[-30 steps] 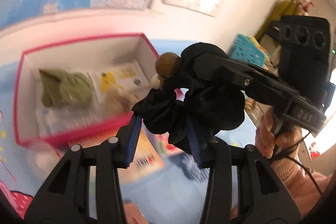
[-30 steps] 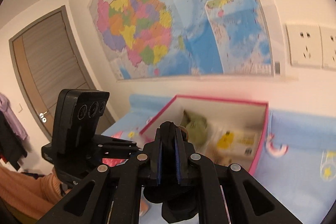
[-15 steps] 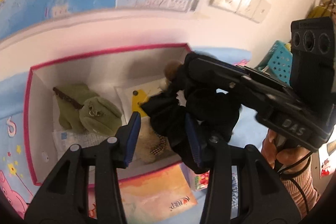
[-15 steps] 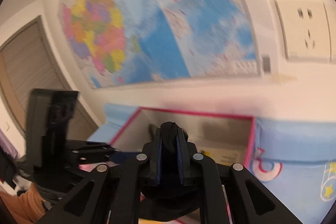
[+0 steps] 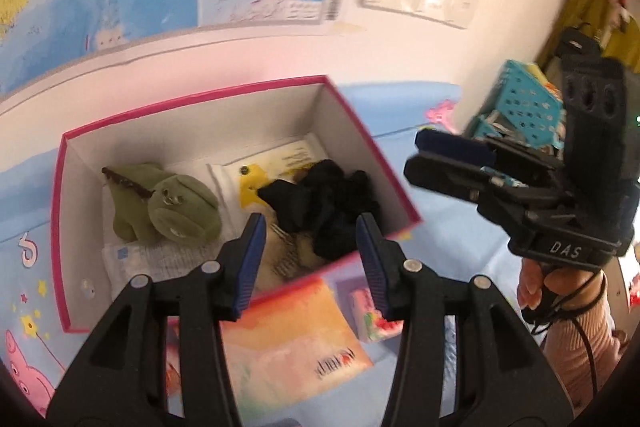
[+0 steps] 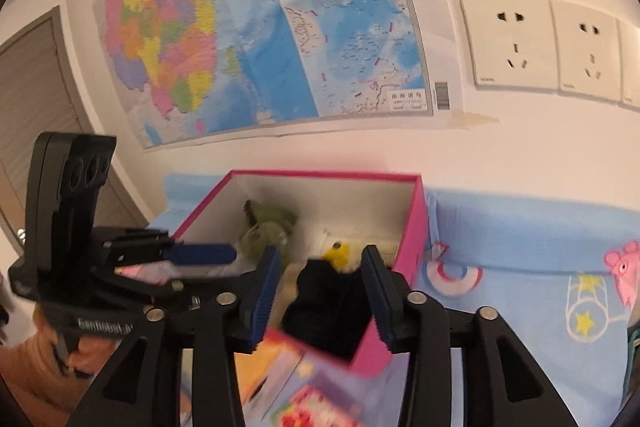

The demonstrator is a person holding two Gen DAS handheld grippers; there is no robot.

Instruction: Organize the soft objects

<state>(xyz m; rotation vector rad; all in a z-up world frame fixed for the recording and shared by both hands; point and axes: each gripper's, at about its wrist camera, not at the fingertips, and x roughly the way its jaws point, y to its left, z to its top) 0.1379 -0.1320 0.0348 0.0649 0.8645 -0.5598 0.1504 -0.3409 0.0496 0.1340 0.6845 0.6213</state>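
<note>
A black soft toy [image 5: 324, 199] lies in the right part of the pink-rimmed box [image 5: 200, 99], beside a green plush [image 5: 168, 203] and a yellow-marked packet [image 5: 256, 183]. It also shows in the right wrist view [image 6: 332, 303], inside the box [image 6: 416, 227]. My left gripper [image 5: 310, 259] is open and empty above the box's near edge. My right gripper [image 6: 320, 295] is open and empty above the toy; in the left wrist view [image 5: 452, 155] it hangs right of the box.
A blue cartoon-print cloth [image 6: 520, 247] covers the surface. An orange booklet [image 5: 292, 339] and a small pink packet [image 5: 372, 315] lie in front of the box. A teal basket [image 5: 524, 103] stands at the right. A map [image 6: 260, 27] and sockets [image 6: 516, 43] are on the wall.
Both grippers opened. The black toy, held between them before, dropped into the box. The right gripper drew away to the right of the box.
</note>
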